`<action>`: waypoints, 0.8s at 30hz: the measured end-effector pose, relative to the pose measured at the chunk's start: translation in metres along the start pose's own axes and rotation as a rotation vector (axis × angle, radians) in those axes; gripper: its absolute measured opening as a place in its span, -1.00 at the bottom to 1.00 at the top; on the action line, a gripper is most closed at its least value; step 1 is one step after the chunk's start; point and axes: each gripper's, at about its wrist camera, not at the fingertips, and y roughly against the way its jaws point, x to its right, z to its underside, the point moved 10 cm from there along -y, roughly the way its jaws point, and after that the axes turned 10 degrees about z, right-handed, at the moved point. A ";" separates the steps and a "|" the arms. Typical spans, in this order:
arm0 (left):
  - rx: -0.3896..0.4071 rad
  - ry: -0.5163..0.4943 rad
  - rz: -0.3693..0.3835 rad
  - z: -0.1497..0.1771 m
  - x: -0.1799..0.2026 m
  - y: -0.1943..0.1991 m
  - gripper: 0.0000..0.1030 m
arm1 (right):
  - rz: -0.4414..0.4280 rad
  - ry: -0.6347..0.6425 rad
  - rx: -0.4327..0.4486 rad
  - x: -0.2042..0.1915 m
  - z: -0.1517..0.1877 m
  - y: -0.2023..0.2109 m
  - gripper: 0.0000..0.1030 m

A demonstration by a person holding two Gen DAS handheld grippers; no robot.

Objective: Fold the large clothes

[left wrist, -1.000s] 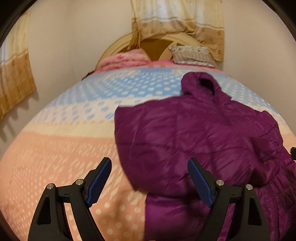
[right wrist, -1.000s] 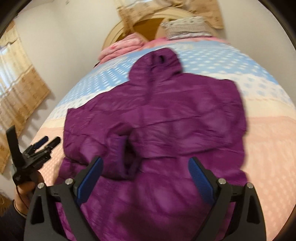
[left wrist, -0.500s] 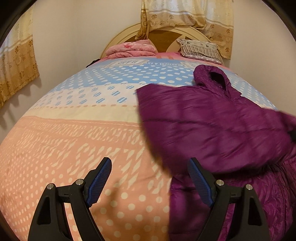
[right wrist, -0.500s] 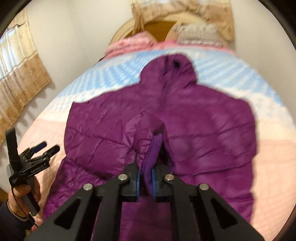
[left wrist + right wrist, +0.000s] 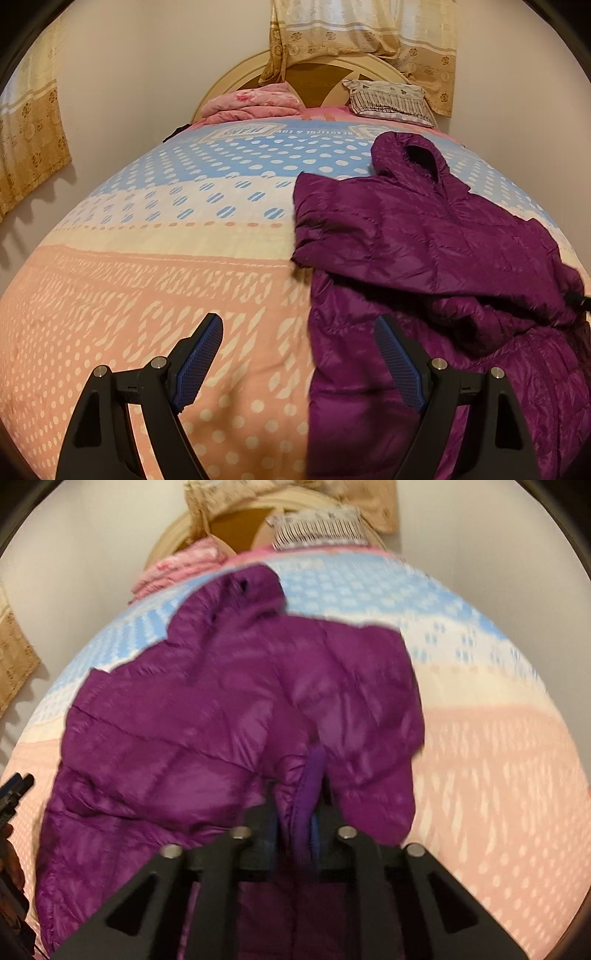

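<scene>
A purple hooded puffer jacket [image 5: 436, 251] lies on the bed, hood toward the headboard; it also fills the right wrist view [image 5: 207, 716]. My right gripper [image 5: 299, 805] is shut on a sleeve cuff [image 5: 310, 775] of the jacket, over the jacket's middle. My left gripper [image 5: 299, 354] is open and empty, above the bedspread at the jacket's left edge; its right finger [image 5: 395, 362] hangs over the jacket's lower part. The left gripper's tip shows at the left edge of the right wrist view [image 5: 14, 790].
The bed has a pink, cream and blue dotted bedspread [image 5: 147, 266]. A folded pink blanket [image 5: 255, 103] and a striped pillow [image 5: 391, 99] lie by the round headboard [image 5: 314, 77]. Curtains [image 5: 362, 33] hang behind; walls stand close on both sides.
My right gripper went from open to shut on the sleeve cuff and drew it toward the jacket's middle. My left gripper moved left, off the jacket, and stayed open.
</scene>
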 end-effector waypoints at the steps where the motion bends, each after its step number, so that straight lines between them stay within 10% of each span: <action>1: 0.003 -0.007 0.001 -0.004 0.002 -0.001 0.64 | 0.015 -0.022 0.018 0.006 -0.001 0.006 -0.17; 8: 0.066 -0.024 0.013 -0.053 0.024 -0.014 0.64 | 0.035 -0.052 0.164 -0.002 -0.030 0.054 -0.16; 14: -0.007 -0.024 0.050 -0.048 0.058 -0.061 0.64 | -0.046 0.067 0.094 -0.058 -0.023 0.015 -0.18; 24: -0.092 0.007 0.057 -0.017 0.060 -0.104 0.64 | -0.028 0.051 0.053 -0.044 -0.003 -0.032 -0.22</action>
